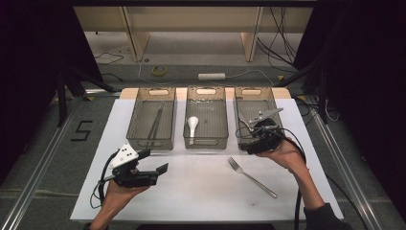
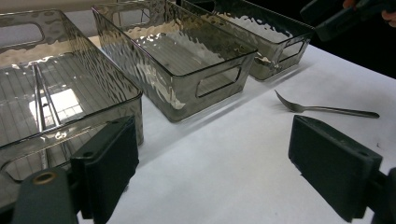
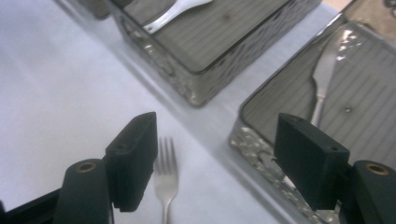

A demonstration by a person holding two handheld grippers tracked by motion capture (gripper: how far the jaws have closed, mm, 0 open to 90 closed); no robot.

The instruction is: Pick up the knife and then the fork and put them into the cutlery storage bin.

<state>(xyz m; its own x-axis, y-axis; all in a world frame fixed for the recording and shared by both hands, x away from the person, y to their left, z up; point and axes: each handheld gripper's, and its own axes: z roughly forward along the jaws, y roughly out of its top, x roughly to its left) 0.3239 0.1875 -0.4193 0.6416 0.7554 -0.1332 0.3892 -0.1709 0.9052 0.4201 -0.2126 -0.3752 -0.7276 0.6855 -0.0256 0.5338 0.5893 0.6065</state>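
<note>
A metal fork point(image 1: 251, 177) lies on the white table sheet, right of centre; it also appears as the fork point(image 2: 327, 109) and the fork point(image 3: 166, 177). My right gripper point(image 1: 256, 141) hovers over the front edge of the right bin point(image 1: 238, 115), jaws apart with nothing between them point(image 3: 217, 135). A metal utensil point(image 3: 322, 79) lies inside that bin. My left gripper point(image 1: 154, 161) rests low at the front left, open and empty point(image 2: 212, 140). The middle bin point(image 1: 206, 145) holds a white spoon point(image 1: 192, 125). The left bin point(image 1: 136, 136) holds chopsticks point(image 1: 155, 125).
The three smoky clear bins stand in a row at the back of the white sheet point(image 1: 201, 191). Beyond the table are a wooden frame, cables, a roll of tape point(image 1: 159, 70) and a power strip point(image 1: 211, 76) on the floor.
</note>
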